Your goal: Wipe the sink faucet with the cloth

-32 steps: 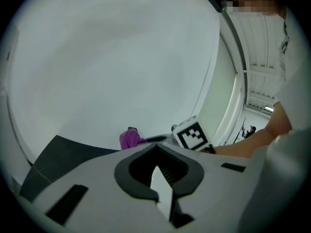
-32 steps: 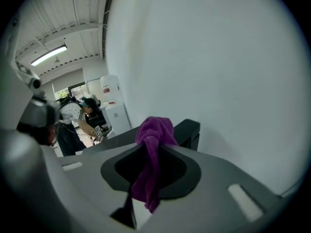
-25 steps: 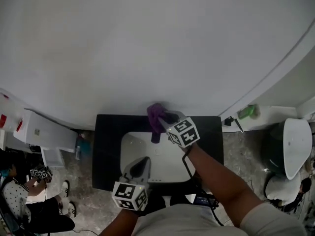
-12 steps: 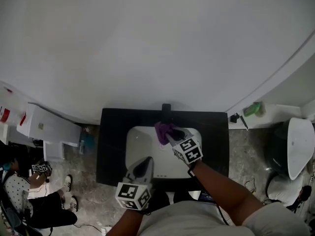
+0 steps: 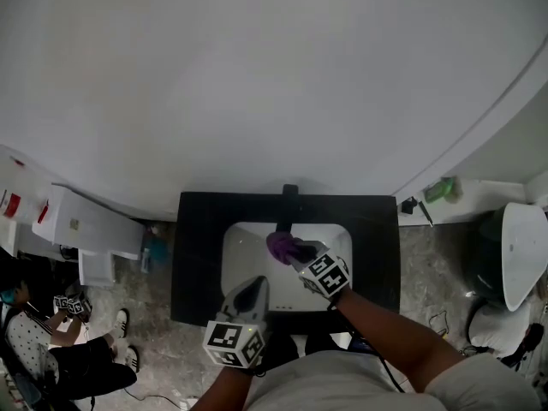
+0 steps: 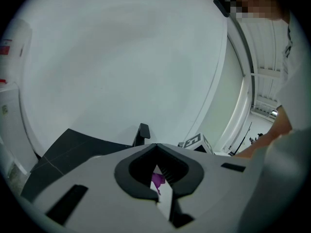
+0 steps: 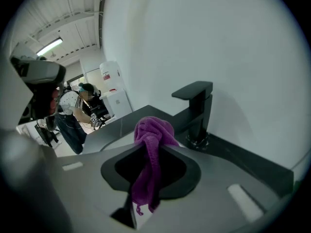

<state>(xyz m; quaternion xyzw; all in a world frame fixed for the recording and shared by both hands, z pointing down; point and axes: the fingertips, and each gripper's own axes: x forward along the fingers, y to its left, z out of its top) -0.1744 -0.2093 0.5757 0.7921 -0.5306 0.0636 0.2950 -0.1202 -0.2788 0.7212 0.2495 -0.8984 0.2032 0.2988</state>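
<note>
Now my right gripper, clamped on the cloth, has the upright faucet near, ahead to its right; my left gripper, jaws together and empty, sits farther off.

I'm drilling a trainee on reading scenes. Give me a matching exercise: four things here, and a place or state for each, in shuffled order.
1. cloth
2. faucet
3. left gripper
4. basin

A. white, set in the black counter
B. jaws together, holding nothing
C. clamped in the right gripper
D. black, upright behind the basin

Pairs: 1-C, 2-D, 3-B, 4-A
</note>
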